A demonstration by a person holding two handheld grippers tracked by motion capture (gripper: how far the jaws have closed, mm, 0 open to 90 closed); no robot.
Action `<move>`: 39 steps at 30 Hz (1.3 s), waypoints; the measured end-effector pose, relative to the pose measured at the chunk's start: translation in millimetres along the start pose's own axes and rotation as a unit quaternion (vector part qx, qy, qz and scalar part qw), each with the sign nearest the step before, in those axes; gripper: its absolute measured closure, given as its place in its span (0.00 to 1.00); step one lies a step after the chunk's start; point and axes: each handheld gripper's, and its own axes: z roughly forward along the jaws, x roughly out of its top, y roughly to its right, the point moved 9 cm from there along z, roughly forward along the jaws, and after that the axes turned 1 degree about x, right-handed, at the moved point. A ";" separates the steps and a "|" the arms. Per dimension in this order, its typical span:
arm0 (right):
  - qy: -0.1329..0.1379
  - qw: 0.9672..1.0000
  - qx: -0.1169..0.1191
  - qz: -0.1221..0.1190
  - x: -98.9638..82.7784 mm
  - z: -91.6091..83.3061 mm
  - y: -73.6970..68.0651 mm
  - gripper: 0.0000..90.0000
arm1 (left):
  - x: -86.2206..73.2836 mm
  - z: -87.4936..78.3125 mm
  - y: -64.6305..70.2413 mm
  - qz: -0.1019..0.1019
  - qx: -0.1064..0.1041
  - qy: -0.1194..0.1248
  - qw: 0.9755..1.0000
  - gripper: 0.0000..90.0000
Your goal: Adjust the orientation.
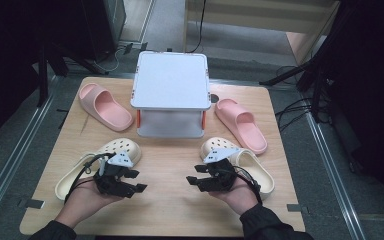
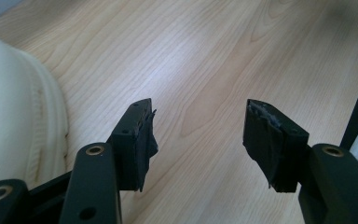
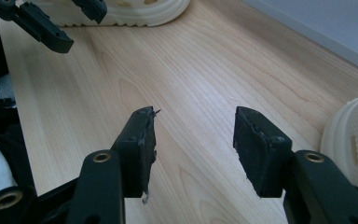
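Two cream clogs lie on the wooden table (image 1: 165, 200): one clog (image 1: 115, 150) at front left, the other clog (image 1: 247, 165) at front right. Two pink slides flank a white box: one slide (image 1: 102, 106) at back left, one slide (image 1: 240, 124) at back right. My left gripper (image 1: 136, 181) rests by the left clog, jaws pointing right, open over bare wood (image 2: 198, 119); the clog's cream side (image 2: 14, 112) is at the left of its view. My right gripper (image 1: 194, 175) points left beside the right clog, open with nothing between its fingers (image 3: 193, 126); that clog's toe (image 3: 354, 135) is at the right there.
A white box-like stand (image 1: 170, 82) with orange posts sits at the table's back centre. Bare wood lies between the two grippers. The left gripper's jaws (image 3: 51, 28) appear far off in the right gripper view. Cables and dark stands surround the table on the floor.
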 end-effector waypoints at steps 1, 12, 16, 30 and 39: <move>0.002 1.000 0.001 0.000 1.2 0.1 0.3 0.55 | -2.6 -2.9 -1.6 -0.005 0.003 0.001 1.000 0.47; -0.018 1.000 0.002 -0.020 3.8 7.8 -1.4 0.52 | -15.6 -21.8 -11.7 -0.030 0.023 0.005 0.999 0.46; -0.020 0.999 0.002 -0.030 4.4 9.3 -1.5 0.51 | -21.0 -27.5 -15.7 -0.044 0.024 0.004 0.999 0.45; -0.036 0.998 0.009 -0.046 4.6 15.9 -2.9 0.50 | -35.7 -59.5 -32.4 -0.071 0.056 0.029 0.995 0.46; -0.035 0.998 0.011 -0.045 5.2 16.8 -3.0 0.50 | -49.0 -73.6 -50.9 -0.094 0.080 0.036 0.992 0.48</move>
